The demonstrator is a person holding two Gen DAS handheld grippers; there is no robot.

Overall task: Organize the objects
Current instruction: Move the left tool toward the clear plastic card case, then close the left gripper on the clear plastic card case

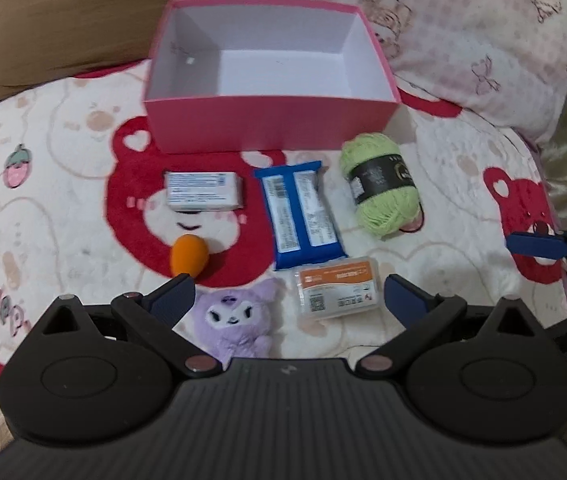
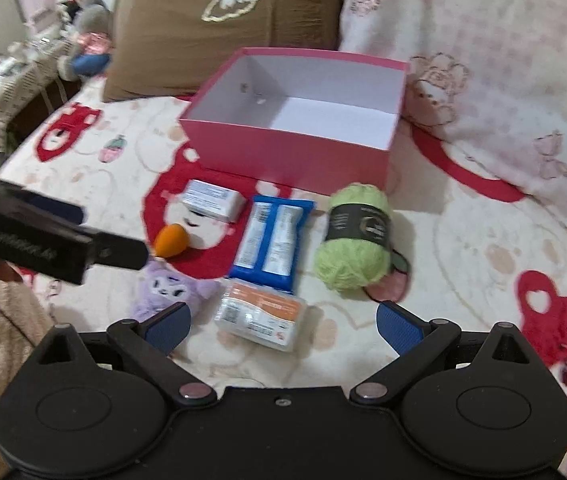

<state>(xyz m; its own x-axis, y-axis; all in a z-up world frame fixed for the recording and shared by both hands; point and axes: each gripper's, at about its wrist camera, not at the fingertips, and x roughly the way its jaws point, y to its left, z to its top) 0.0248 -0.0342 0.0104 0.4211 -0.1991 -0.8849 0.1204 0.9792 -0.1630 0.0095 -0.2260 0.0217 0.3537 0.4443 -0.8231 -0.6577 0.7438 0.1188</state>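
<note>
Though labels blur, green yarn point(image 1: 379, 190) black-banded, blue packet point(image 1: 301, 216), pink box point(image 1: 271, 128)

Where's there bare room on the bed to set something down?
The pink box is empty inside. Bare blanket lies left of the small white carton and right of the green yarn. It is crowded in the middle, around the blue packet, orange sponge and purple plush.

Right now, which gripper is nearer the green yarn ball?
Right. The right gripper hangs open with the green yarn ball just ahead of its right finger. The left gripper, also open, sits over the purple plush, farther left.
</note>
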